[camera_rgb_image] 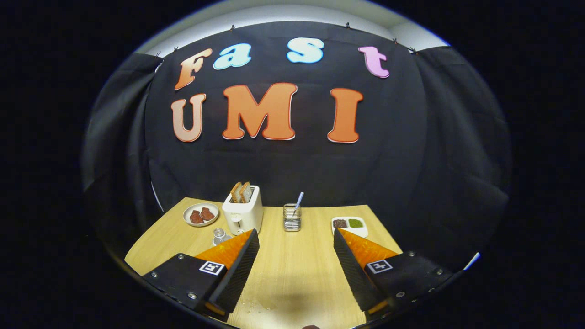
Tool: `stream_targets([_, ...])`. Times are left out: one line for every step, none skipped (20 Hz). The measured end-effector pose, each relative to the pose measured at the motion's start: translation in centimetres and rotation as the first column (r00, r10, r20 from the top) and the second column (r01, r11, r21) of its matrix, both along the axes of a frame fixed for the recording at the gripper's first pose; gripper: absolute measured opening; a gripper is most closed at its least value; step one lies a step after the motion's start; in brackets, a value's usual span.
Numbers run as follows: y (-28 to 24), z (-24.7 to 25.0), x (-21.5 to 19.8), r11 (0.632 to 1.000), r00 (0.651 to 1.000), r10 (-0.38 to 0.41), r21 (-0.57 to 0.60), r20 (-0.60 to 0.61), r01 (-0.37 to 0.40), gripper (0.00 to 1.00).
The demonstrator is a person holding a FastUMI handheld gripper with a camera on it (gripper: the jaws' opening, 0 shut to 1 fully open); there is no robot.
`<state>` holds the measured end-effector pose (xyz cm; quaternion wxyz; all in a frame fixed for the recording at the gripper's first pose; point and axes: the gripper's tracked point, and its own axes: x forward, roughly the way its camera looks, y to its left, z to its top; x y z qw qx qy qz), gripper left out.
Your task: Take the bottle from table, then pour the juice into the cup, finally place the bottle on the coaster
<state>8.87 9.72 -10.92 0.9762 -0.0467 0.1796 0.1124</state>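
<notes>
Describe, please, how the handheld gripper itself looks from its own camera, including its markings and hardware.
The gripper has two wedge-shaped fingers with finely ribbed inner pads. Each finger sits on a flat black mount fixed with small silver screws. Each mount carries a square black-and-white fiducial marker: one on the left mount, one on the right. No cables or sleeves are visible. The fingers stand wide apart.

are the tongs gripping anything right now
No, the tongs are open, with only bare table between their fingers; the toaster stands beyond them.
</notes>
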Motion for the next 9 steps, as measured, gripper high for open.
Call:
stream_targets([-1.1, 0.9, -0.9, 1.000, 1.000, -0.018, 0.003, 0.015, 0.018, 0.97])
stream_targets([-1.9, 1.5, -1.7, 0.999, 0.999, -0.032, 0.010, 0.023, 0.032, 0.97])
stream_targets([-2.7, 1.8, -2.5, 0.999, 0.999, -0.045, 0.019, 0.029, 0.045, 0.97])
stream_targets([-3.2, 2.0, -3.0, 0.998, 0.998, -0.057, 0.027, 0.033, 0.056, 0.97])
stream_targets([-3.8, 2.1, -3.6, 0.997, 0.997, -0.067, 0.032, 0.034, 0.066, 0.97])
stream_targets([-4.2, 2.2, -4.0, 0.997, 0.997, -0.074, 0.033, 0.034, 0.073, 0.97])
stream_targets([-4.5, 2.1, -4.2, 0.996, 0.996, -0.080, 0.031, 0.036, 0.079, 0.97])
stream_targets([-4.7, 2.2, -4.5, 0.996, 0.996, -0.085, 0.028, 0.037, 0.084, 0.97])
stream_targets([-4.8, 2.2, -4.7, 0.996, 0.995, -0.087, 0.028, 0.038, 0.086, 0.97])
